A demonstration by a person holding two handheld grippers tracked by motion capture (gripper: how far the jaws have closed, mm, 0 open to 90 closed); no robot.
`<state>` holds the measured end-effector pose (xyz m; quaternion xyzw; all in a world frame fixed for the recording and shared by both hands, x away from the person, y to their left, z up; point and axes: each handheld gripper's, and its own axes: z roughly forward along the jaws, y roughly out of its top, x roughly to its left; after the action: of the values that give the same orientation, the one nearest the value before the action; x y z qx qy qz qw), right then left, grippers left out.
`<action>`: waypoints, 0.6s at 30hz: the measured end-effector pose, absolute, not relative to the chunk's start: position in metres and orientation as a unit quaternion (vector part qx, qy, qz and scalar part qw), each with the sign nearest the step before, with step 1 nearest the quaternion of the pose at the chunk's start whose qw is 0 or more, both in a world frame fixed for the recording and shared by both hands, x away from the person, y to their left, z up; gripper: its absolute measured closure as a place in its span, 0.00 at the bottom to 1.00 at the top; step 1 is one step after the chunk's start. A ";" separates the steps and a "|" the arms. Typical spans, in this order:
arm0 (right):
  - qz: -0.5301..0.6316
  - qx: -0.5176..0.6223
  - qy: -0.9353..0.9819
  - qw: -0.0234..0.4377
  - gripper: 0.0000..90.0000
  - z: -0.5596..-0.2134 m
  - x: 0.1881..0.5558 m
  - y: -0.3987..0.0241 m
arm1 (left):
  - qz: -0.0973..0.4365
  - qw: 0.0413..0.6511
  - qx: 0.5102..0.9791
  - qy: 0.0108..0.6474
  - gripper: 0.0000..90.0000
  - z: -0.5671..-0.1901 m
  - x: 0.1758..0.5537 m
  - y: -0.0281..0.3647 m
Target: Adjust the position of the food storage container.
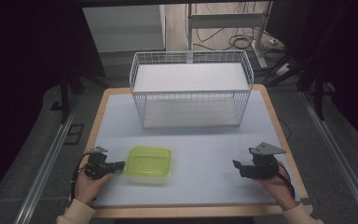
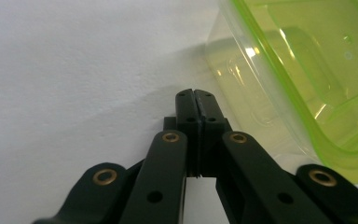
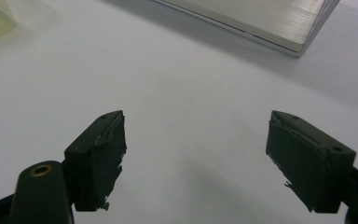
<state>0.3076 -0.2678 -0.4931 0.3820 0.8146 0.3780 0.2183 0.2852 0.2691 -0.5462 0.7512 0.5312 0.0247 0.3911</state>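
Your left jaws together, right jaws apart; green container unheld.
Your left gripper (image 2: 196, 95) rests pressed together on the counter (image 1: 200, 140), the green container (image 2: 307, 79) just right of its tips; your right gripper (image 3: 196, 158) stands wide apart, nothing between.

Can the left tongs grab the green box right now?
Probably not yet. The left tongs sit just beside the green box with bare table between them, so nothing blocks the way. But their jaws are pressed shut, with nothing between them. They would likely need to open first to take the rim.
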 end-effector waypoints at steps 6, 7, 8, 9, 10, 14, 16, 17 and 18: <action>0.378 0.385 0.813 0.219 0.22 -0.493 0.308 -0.269 | 0.014 0.396 0.754 0.523 1.00 -0.547 0.285 0.265; 0.378 0.384 0.813 0.219 0.22 -0.493 0.308 -0.269 | 0.014 0.395 0.756 0.522 1.00 -0.547 0.285 0.263; 0.378 0.384 0.813 0.219 0.22 -0.493 0.308 -0.269 | 0.012 0.396 0.756 0.521 1.00 -0.547 0.285 0.261; 0.378 0.384 0.813 0.219 0.22 -0.493 0.308 -0.269 | 0.012 0.396 0.756 0.521 1.00 -0.547 0.285 0.261; 0.378 0.384 0.813 0.219 0.22 -0.493 0.308 -0.269 | 0.011 0.396 0.759 0.516 1.00 -0.547 0.285 0.259; 0.378 0.384 0.813 0.219 0.22 -0.493 0.308 -0.269 | 0.010 0.395 0.762 0.514 1.00 -0.546 0.285 0.255; 0.377 0.384 0.813 0.220 0.22 -0.493 0.308 -0.269 | 0.008 0.396 0.760 0.514 1.00 -0.546 0.285 0.255; 0.378 0.384 0.814 0.220 0.22 -0.493 0.308 -0.269 | 0.008 0.396 0.760 0.514 1.00 -0.546 0.285 0.255; 0.377 0.384 0.814 0.220 0.22 -0.493 0.309 -0.269 | 0.005 0.399 0.759 0.515 1.00 -0.546 0.285 0.255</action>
<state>0.3085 -0.2686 -0.4929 0.3838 0.8137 0.3773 0.2197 0.2854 0.2546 -0.5460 0.7590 0.5148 0.0054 0.3986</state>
